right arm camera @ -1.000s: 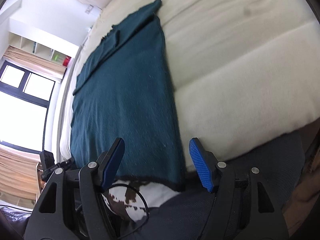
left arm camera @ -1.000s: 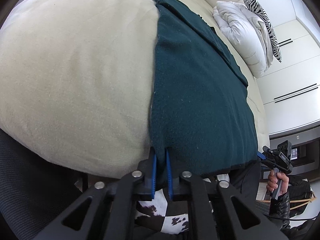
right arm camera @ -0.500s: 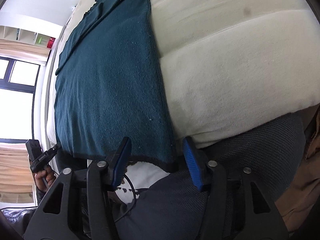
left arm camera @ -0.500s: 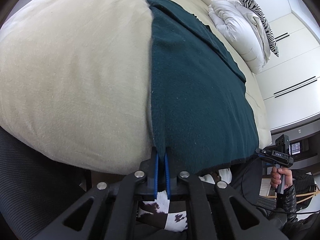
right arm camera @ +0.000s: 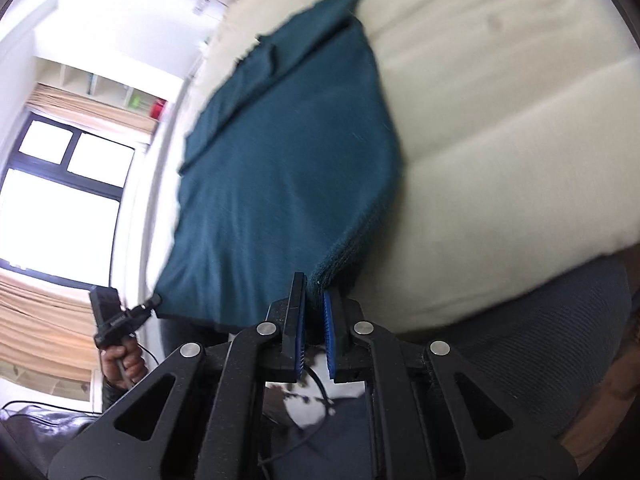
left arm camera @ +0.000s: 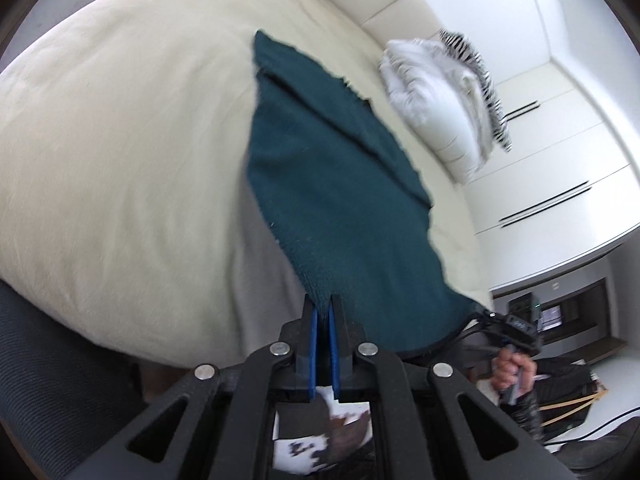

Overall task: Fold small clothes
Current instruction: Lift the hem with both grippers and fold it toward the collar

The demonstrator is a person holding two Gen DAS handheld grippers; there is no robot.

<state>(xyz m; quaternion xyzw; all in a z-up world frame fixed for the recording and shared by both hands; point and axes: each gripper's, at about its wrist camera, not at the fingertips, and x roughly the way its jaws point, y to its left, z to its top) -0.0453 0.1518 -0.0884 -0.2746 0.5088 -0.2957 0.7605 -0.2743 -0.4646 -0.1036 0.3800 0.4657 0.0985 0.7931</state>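
A dark teal knit garment lies lengthwise on a cream bed, its near hem lifted off the mattress. My left gripper is shut on the garment's near left corner. In the right wrist view the same garment stretches away, and my right gripper is shut on its near right corner. Each gripper shows in the other's view: the right gripper at the far hem corner, the left gripper at the opposite one. The far end of the garment has a folded strip lying on it.
White and zebra-striped bedding is piled at the head of the bed. White wardrobe doors stand to the right, a window to the left. A dark chair seat and the person's lap sit under the grippers.
The right gripper's jaws closed on the near right corner of the garment. Both grippers rose, lifting the near hem off the bed so the cloth tents toward them.
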